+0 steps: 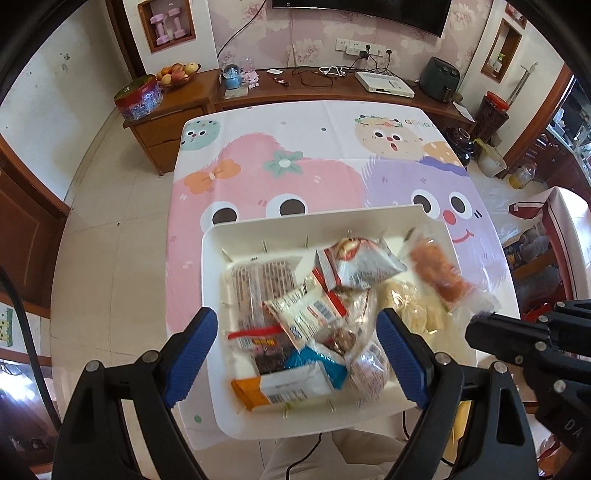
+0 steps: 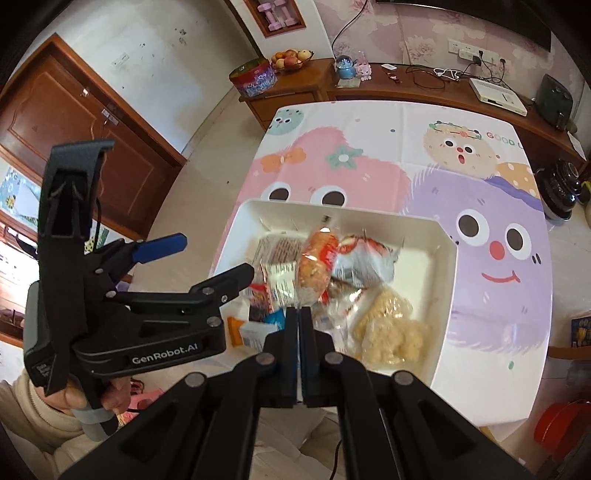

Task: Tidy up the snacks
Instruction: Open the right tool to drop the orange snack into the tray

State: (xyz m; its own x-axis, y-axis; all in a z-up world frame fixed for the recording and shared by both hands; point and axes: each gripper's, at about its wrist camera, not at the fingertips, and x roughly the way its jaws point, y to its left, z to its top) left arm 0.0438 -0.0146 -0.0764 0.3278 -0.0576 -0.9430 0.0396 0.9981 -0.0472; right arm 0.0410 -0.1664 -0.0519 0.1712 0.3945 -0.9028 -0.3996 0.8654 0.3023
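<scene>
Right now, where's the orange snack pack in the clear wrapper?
The orange snack pack hangs in its clear wrapper from the shut right gripper, above the right side of the white bin, beside the red-and-grey pouch.

Pale tiled floor all around, a wooden door on the left. A long wooden sideboard runs under floral wallpaper, fruit bowl at one end, dumbbells in a wall niche.
</scene>
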